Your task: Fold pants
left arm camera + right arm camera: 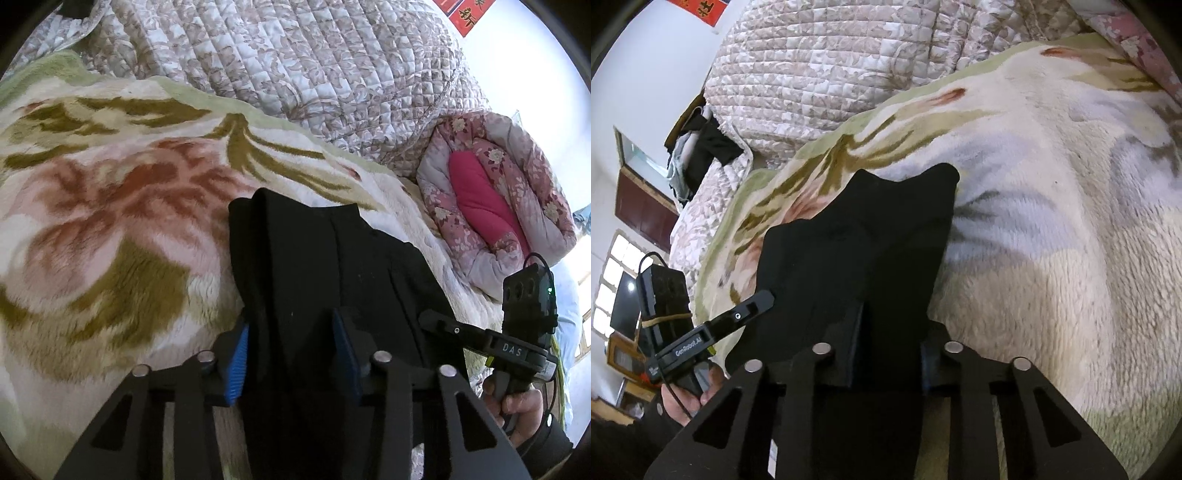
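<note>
While a plush floral blanket [110, 206] in cream, pink and olive covers most of the bed, a quilted beige-and-white bedspread [314, 62] rises in a mound behind it, against a white wall bearing a red banner [465, 14] with gold characters. To the right in the left wrist view, a rolled pink floral quilt [517, 206] with a magenta lining sits at the blanket's far edge.

Black pants [314, 266] lie on the blanket, bunched lengthwise into a narrow dark strip that runs from both cameras toward the bedspread (the far end shows two uneven peaks in the right wrist view). Both devices meet the cloth at its near end.

Left gripper [291, 354]: its blue ribbed pads [236, 365] stand partly apart with a thick fold of the pants filling the gap between them and pressed against both faces, so it is clamped on the fabric. Right gripper [892, 350]: its fingers sit closer together, black cloth gathered between them and draped over the left one; it too grips the pants.

Each camera catches the other tool at the frame edge, held by a person's hand [517, 402] in a dark sleeve. Dark clothes [701, 147] are heaped beyond the bedspread, near a window [613, 280].
</note>
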Motion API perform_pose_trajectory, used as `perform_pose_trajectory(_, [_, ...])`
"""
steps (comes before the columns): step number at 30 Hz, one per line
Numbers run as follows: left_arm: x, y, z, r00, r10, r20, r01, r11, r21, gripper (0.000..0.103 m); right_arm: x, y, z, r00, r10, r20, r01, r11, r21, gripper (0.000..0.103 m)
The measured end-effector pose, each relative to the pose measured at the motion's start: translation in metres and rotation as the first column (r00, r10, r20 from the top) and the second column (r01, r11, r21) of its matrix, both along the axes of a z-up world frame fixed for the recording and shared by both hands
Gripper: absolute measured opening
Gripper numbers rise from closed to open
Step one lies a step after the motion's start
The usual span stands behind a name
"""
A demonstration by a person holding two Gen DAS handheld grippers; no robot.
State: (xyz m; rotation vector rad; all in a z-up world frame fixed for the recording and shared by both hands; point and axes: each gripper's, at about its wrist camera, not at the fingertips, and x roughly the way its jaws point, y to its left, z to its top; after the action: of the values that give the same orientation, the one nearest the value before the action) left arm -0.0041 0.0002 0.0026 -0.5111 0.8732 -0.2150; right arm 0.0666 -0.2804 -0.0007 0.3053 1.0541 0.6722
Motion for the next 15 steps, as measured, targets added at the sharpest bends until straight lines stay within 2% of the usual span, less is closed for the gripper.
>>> perform_pose_trajectory(5, [-0.002,-0.006,0.007,1.0,-0.015,0.021,0.014,0.998,0.066,0.035,-0.002,0.005,0.002,1.0,-0.002,0.027,0.003,0.999,-0.034,0.018])
perform_pose_trajectory(10, [-0.001,-0.01,0.015,0.999,-0.035,0.038,0.032,0.996,0.078,0.026,-0.005,0.011,0.012,0.998,-0.005,0.062,0.008,0.999,-0.049,0.017])
perform_pose_trajectory(15, [-0.001,-0.011,0.03,0.996,-0.061,0.059,0.056,0.995,0.086,0.023,-0.007,0.018,0.032,0.995,0.006,0.103,-0.005,1.0,-0.015,0.016])
